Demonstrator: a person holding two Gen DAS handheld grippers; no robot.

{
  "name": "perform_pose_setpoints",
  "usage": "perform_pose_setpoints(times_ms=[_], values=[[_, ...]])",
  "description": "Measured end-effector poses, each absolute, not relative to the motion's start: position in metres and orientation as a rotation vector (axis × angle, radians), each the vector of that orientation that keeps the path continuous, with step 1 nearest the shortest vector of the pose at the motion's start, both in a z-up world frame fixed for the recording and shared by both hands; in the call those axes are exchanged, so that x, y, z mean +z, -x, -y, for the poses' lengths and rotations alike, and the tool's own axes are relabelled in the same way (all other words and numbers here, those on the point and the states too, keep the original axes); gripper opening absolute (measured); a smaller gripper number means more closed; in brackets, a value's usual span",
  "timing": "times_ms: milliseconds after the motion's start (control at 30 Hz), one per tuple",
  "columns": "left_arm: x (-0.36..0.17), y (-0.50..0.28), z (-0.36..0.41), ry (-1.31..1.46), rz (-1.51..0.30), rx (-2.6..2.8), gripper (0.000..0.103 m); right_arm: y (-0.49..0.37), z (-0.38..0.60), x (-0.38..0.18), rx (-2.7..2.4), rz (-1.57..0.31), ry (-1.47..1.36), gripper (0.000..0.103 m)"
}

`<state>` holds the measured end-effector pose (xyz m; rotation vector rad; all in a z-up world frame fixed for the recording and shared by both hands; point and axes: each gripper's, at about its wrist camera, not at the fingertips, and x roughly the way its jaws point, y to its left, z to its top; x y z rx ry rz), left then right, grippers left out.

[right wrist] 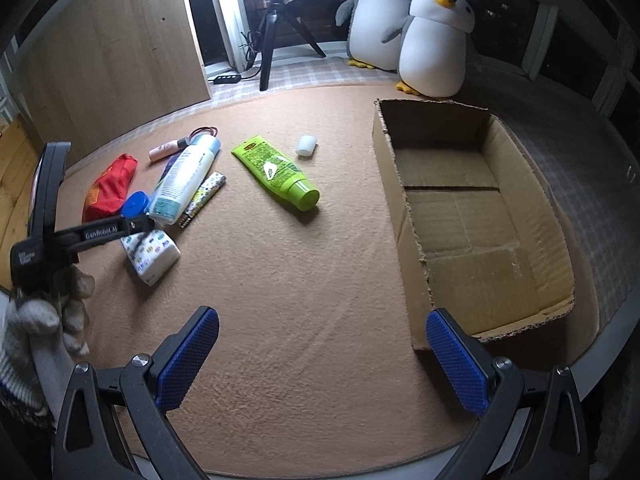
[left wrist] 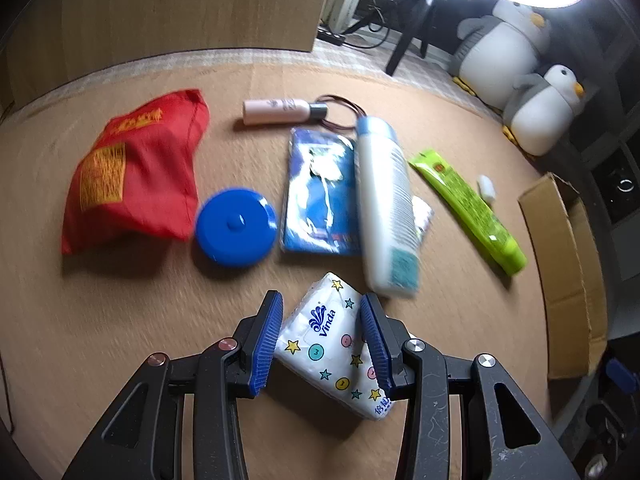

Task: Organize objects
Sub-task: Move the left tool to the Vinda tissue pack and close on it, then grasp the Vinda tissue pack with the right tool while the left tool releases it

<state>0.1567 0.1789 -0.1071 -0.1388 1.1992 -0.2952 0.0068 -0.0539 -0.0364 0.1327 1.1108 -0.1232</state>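
Your left claw (left wrist: 322, 340) is squeezing the tissue pack (left wrist: 334, 344), which is sitting on the counter (right wrist: 300, 300) near the white bottle (left wrist: 386, 204). Your right claw (right wrist: 322, 354) is hanging wide open beside the cardboard box (right wrist: 476, 216).

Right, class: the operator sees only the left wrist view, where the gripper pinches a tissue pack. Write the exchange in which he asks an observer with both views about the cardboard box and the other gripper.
Operator: I see only one edge of the cardboard box. Is anything in it?
Observer: No. The right wrist view shows its floor as bare cardboard.
Operator: And the right gripper?
Observer: It is open and holds nothing, above the mat, with one finger by the box's near corner.
Operator: What peeks out beside the white bottle?
Observer: A slim patterned packet, lying alongside the bottle.
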Motion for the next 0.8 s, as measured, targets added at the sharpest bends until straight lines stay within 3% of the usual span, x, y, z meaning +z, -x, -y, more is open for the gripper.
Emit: perform_pose_setpoints(times_ms=[500, 700, 800], values=[[-0.101, -0.096, -0.157, 0.080, -1.188, -0.388, 0.045, -0.013, 0.036, -0.036, 0.045, -1.066, -0.175, 0.102], [-0.087, -0.077, -0.182, 0.113, -1.161, -0.365, 0.060, -0.035, 0.021, -0.040, 0.124, -1.065, -0.077, 0.103], [-0.088, -0.062, -0.188, 0.148, -1.178, -0.391, 0.060, -0.050, 0.012, -0.051, 0.188, -1.115, -0.040, 0.102]])
